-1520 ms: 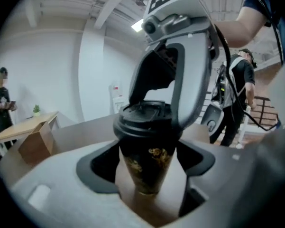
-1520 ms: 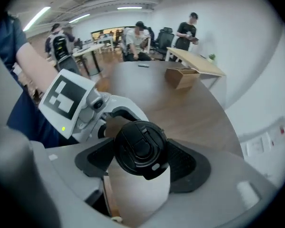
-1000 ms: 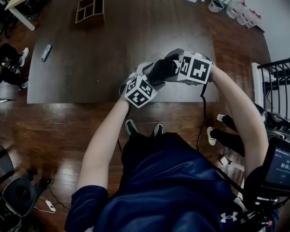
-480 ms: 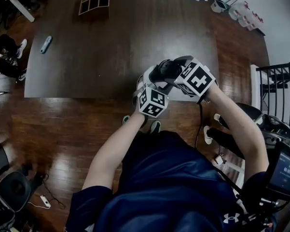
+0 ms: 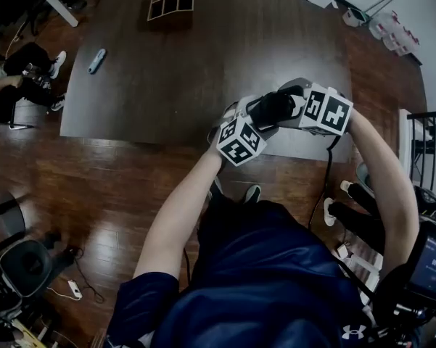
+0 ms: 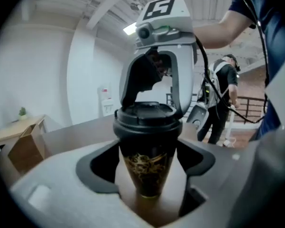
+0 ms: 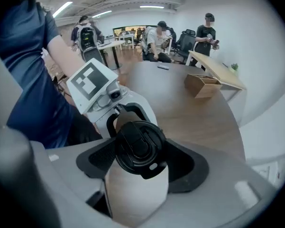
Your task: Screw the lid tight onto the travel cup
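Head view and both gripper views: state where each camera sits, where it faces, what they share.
Head view: on the person's head, facing down at the table; forearms, left gripper and right gripper meet at the travel cup.
Left gripper view: on the left gripper, along its jaws shut on the cup; right gripper beyond.
Right gripper view: on the right gripper, onto the lid it clamps; left gripper behind.
Shared: cup, both grippers.

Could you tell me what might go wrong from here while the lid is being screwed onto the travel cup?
1. The travel cup is up off the table, held only by the left gripper on its tapered body. Twisting force could make it spin or slip.
2. The right gripper clamps the lid from the side. If the lid sits slightly tilted, it might cross-thread instead of tightening.
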Demonstrator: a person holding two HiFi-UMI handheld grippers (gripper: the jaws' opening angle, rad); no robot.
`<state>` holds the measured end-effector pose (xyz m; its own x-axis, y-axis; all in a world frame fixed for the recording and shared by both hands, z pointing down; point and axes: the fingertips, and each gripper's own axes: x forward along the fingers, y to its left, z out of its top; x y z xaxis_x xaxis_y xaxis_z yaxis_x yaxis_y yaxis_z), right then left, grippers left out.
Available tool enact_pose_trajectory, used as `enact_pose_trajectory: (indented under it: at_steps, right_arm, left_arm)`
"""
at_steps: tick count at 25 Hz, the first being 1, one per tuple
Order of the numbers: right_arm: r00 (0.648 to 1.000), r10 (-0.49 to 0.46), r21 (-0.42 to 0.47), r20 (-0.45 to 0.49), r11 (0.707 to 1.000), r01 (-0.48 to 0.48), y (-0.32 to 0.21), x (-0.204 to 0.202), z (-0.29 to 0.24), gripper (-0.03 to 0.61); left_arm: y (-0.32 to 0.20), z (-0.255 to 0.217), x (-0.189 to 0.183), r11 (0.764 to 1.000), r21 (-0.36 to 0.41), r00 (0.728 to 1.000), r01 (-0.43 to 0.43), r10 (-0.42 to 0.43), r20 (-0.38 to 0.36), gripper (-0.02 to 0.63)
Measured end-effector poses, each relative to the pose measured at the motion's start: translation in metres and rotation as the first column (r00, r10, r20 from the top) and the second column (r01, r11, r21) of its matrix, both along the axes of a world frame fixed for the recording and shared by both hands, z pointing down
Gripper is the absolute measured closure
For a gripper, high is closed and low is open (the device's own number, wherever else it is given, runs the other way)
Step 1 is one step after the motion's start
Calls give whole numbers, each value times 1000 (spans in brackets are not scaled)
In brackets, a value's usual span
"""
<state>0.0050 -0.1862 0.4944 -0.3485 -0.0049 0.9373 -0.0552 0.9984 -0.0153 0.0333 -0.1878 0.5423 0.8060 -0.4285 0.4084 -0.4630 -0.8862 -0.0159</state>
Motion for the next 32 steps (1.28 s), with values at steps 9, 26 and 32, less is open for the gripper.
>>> enact_pose_trajectory:
  at_steps: [9,26,32]
  right_arm:
    - [866,499,39,37,865,-500,-4,4,4,244]
    - [922,360,50,139,928,-370,3,-7,-2,244]
    - [757,620,41,207,767,-640,-5,3,-3,244]
  left_arm:
    - [3,-1,-5,950,-60,947,308,-312,-74,230]
    - [6,5,-11,985,-53,985,166,-168,-38,232]
    - [4,4,-10,922,-104,923,373,-380,-59,238]
